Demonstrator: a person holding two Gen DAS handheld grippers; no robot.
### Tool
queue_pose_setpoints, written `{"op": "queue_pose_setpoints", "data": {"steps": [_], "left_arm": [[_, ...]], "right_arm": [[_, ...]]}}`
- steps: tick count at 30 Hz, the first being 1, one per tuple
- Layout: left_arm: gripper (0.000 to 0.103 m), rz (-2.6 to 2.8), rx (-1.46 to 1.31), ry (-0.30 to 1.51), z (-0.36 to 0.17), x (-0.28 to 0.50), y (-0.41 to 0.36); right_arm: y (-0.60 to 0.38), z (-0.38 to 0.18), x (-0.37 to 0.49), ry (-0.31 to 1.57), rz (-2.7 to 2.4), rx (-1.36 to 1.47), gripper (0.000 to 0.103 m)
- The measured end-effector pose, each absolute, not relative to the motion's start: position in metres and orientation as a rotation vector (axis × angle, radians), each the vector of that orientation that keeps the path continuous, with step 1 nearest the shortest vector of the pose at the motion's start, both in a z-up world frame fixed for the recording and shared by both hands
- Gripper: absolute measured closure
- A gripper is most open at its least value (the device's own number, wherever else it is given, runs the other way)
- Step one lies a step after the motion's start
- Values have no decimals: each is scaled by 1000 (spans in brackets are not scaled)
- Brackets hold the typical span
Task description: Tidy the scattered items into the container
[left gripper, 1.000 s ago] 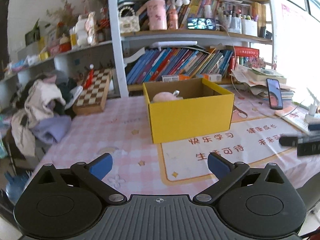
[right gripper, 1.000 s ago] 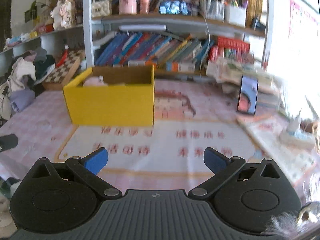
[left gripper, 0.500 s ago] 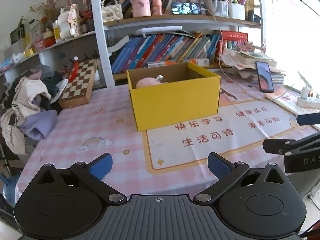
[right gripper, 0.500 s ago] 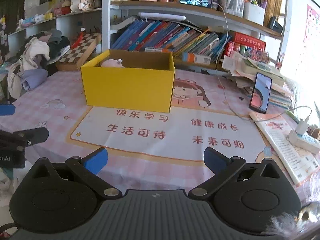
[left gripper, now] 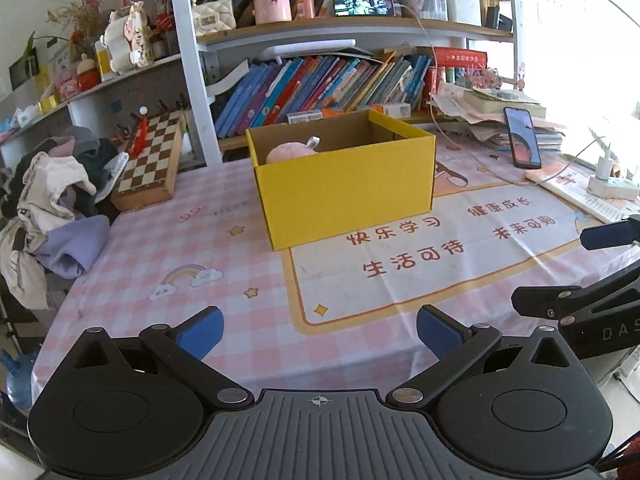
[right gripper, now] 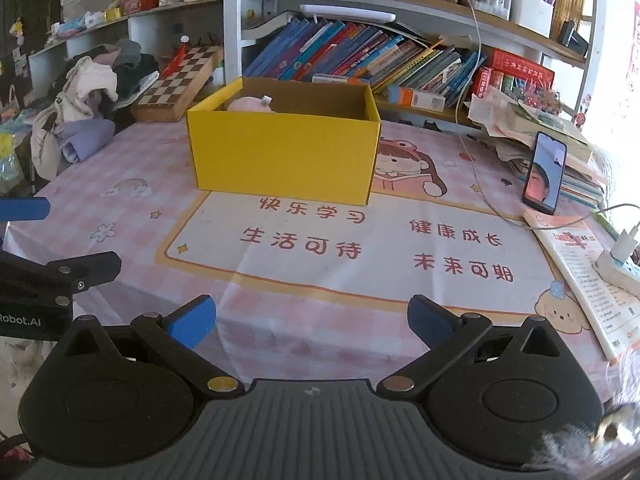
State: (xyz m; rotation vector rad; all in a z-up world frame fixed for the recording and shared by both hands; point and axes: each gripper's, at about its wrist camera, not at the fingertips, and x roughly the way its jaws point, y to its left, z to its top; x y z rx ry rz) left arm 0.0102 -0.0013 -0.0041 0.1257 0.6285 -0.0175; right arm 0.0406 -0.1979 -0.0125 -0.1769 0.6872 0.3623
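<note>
A yellow cardboard box stands open on the table, also in the right wrist view. A pink plush item lies inside it at the left, and its top shows in the right wrist view. My left gripper is open and empty near the table's front edge, well short of the box. My right gripper is open and empty, also at the front edge. Each gripper shows at the edge of the other's view.
A pink checked tablecloth with a printed mat covers the table. A chessboard and a clothes pile lie at the left. A propped phone, stacked papers, a booklet and a charger sit at the right. Bookshelves stand behind.
Both grippers have drawn back from the box toward the table's front edge and stayed open. The right gripper's view has steadied after motion blur.
</note>
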Motion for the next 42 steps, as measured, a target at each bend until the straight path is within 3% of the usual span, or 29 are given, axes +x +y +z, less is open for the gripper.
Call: {"op": "queue_pose_setpoints", "data": {"steps": [42], "left_arm": [[0, -27, 124, 639, -6, 16, 1]], "right_arm": [[-188, -16, 45, 715, 375, -197, 0]]}}
